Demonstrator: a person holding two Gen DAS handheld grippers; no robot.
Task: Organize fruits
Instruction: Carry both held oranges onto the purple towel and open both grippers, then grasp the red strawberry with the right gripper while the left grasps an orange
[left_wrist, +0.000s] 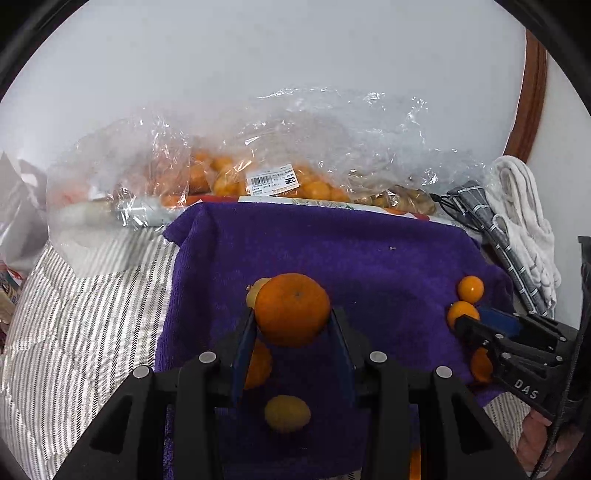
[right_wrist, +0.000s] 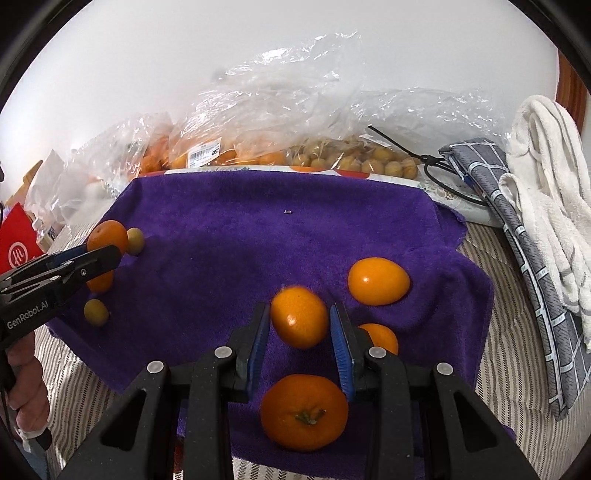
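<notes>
A: What is held?
B: A mandarin (left_wrist: 291, 309) is clamped by the left gripper (left_wrist: 291, 325); a small orange fruit (right_wrist: 299, 317) sits loose between the right gripper (right_wrist: 300, 328)'s parted pads.
A: And the containers?
B: Oranges are seen inside clear plastic bags (left_wrist: 258, 162) behind the purple towel (left_wrist: 332, 251).

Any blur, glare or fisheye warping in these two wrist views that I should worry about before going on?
Left wrist view: sharp; the mandarin in the left claw is crisp; the wall and door frame bow at the rim. Right wrist view: the small orange fruit between the right claw's fingers is motion-smeared; glare spots on the oval fruit and plastic bags.
</notes>
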